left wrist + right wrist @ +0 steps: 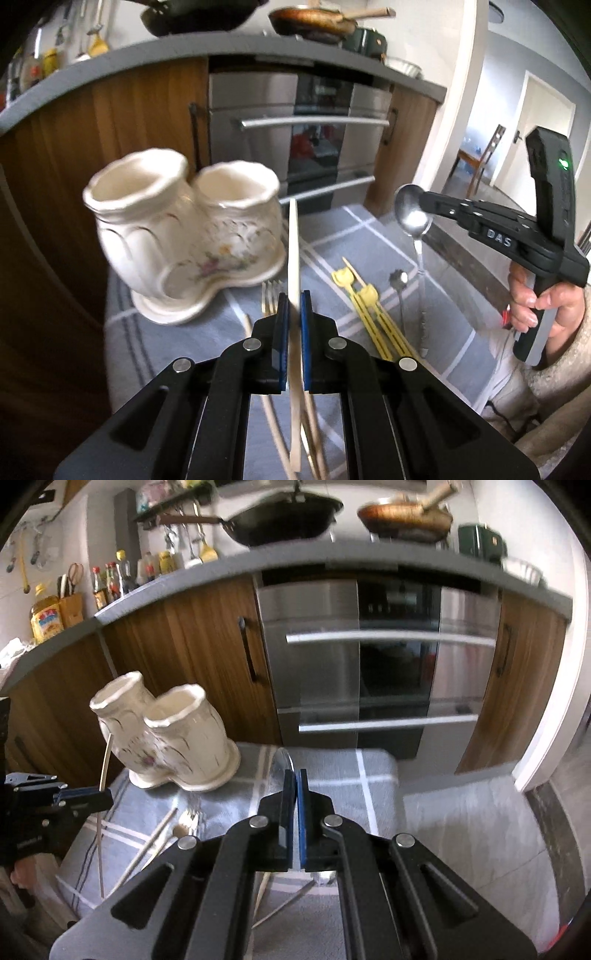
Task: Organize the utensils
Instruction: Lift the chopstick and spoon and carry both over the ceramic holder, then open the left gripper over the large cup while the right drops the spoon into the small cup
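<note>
A cream ceramic two-cup utensil holder (pixel 184 236) stands at the far left of a grey checked cloth (pixel 369 236); it also shows in the right wrist view (pixel 177 734). My left gripper (pixel 294 301) is shut on a pale flat wooden utensil (pixel 293 251), seen edge on, held above the cloth right of the holder. My right gripper (pixel 424 203) is shut on a metal spoon (pixel 412 214), held in the air at the right; its bowl (pixel 282 764) shows between the pads. A fork (pixel 271 295), yellow chopsticks (pixel 365 310) and a small spoon (pixel 399 291) lie on the cloth.
Wooden cabinets (pixel 192 642) and a steel oven (pixel 369 657) stand behind the table. Pans (pixel 288 517) and bottles (pixel 110 579) sit on the grey counter. More utensils (pixel 177 827) lie on the cloth near the holder. An open doorway (pixel 517 140) is at right.
</note>
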{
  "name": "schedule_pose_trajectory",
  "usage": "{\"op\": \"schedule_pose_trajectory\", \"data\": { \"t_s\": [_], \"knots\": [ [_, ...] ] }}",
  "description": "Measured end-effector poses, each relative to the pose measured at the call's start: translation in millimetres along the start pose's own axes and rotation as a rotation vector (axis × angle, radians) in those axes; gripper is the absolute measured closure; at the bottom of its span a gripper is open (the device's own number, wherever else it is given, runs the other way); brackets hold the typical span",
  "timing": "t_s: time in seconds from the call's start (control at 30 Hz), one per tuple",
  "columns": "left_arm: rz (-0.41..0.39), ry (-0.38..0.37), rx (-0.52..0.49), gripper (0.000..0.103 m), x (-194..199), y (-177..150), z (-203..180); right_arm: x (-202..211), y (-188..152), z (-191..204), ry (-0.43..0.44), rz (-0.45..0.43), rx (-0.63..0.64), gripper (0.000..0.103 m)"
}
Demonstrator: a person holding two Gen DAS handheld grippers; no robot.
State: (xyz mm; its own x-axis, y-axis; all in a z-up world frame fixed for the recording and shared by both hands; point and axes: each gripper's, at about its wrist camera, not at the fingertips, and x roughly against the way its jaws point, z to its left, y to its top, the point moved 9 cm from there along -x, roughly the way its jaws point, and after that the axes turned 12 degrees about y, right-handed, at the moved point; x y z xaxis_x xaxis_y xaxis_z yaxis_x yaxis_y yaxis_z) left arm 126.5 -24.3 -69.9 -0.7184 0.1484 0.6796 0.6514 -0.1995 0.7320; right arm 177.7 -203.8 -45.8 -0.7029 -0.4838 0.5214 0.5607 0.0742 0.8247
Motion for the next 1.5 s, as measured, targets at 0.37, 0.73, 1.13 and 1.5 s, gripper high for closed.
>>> {"op": "schedule_pose_trajectory", "data": {
  "t_s": [0.37,0.73,1.13,1.5],
  "knots": [
    [-0.169,0.023,0.074,0.096,53,64,47,17,76,55,0.003,-0.166,0.115,0.102],
    [-0.334,0.166,0.124,0.096,57,177,103,-32,162,88,-0.045,-0.315,0.14,0.102],
    [-0.234,0.229,0.169,0.096,-29,150,130,-97,149,80,-0.075,-0.307,0.139,0.102],
    [-0.17,0.198,0.131,0.096,-48,103,123,-122,107,86,-0.008,-0.207,0.159,0.101]
  ]
}}
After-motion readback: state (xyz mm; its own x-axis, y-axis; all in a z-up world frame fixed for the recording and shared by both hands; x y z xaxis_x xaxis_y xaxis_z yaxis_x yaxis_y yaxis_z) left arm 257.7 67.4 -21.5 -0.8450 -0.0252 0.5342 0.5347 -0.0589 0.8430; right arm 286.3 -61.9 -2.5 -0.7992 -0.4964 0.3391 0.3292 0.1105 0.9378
